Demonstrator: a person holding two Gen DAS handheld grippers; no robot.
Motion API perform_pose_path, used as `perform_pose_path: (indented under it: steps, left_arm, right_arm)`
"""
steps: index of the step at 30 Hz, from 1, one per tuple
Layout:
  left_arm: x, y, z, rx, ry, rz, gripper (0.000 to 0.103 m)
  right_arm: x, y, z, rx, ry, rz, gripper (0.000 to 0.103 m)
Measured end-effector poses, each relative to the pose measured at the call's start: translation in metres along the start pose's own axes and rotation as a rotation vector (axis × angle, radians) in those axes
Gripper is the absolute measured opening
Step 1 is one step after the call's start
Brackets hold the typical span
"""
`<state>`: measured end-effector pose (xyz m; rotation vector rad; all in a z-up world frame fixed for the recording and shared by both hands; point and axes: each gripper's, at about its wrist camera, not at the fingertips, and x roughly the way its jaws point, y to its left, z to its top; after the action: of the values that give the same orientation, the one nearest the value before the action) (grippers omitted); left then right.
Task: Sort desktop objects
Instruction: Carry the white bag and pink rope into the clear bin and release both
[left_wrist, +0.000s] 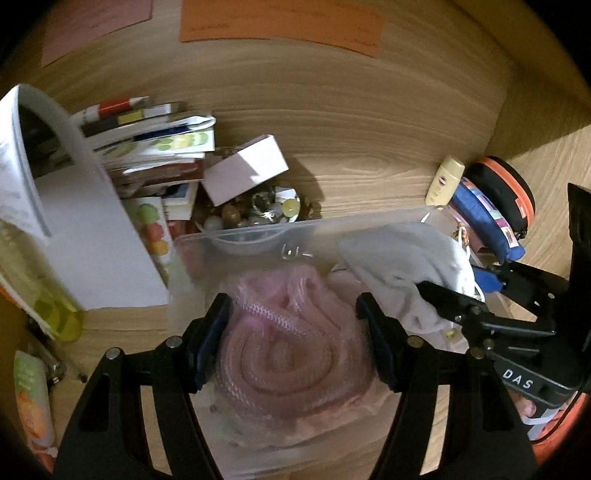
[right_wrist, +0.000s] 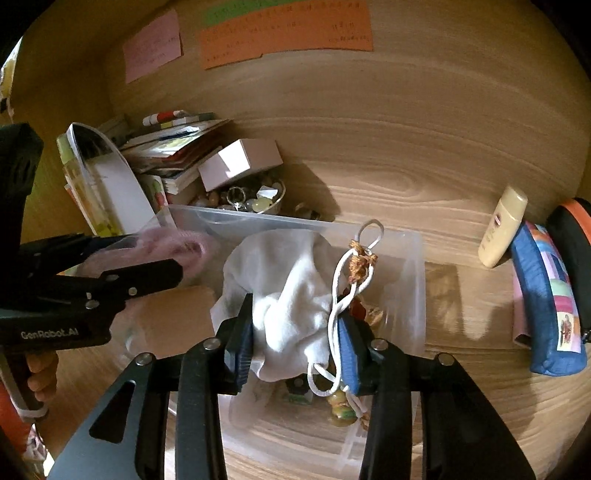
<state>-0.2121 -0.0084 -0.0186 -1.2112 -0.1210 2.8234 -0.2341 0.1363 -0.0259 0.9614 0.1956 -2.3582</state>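
Observation:
A pink knitted cloth with a coiled band sits between the pads of my left gripper, which is shut on it just above a clear plastic box. My right gripper is shut on a white cloth over the same box; a white cord with a brown knot hangs along its right pad. Small trinkets lie on the box floor under the cloth. In the right wrist view the left gripper reaches in from the left with the pink cloth. The right gripper shows at the right of the left wrist view.
Behind the box are a stack of booklets, a pale box and a bowl of beads. To the right lie a cream bottle, a blue pouch and an orange-rimmed round case. Paper notes are stuck on the wooden back wall.

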Motion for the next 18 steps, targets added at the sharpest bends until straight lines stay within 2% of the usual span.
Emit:
perform_pose_path:
  steps: [4, 6, 8, 11, 15, 18]
  left_arm:
    - [0.002, -0.003, 0.001, 0.008, 0.006, -0.006, 0.068]
    - [-0.003, 0.000, 0.000, 0.004, 0.011, -0.014, 0.068]
    - [-0.010, 0.002, 0.000, 0.001, -0.001, -0.020, 0.068]
    - [-0.029, 0.004, 0.001, -0.003, -0.033, -0.044, 0.068]
    - [-0.058, 0.005, 0.000, 0.005, -0.084, -0.047, 0.071]
    - [-0.076, 0.008, -0.005, 0.006, -0.119, -0.041, 0.075]
  right_arm:
    - [0.001, 0.000, 0.001, -0.006, 0.004, -0.025, 0.044]
    - [0.001, 0.001, 0.001, -0.013, 0.005, -0.055, 0.055]
    - [-0.001, 0.000, 0.002, -0.010, 0.006, -0.079, 0.061]
    - [-0.008, -0.004, 0.005, 0.011, 0.009, -0.049, 0.067]
    - [-0.024, -0.006, 0.006, 0.047, -0.010, -0.022, 0.081]
    - [-0.036, -0.004, 0.002, 0.051, -0.015, -0.002, 0.082]
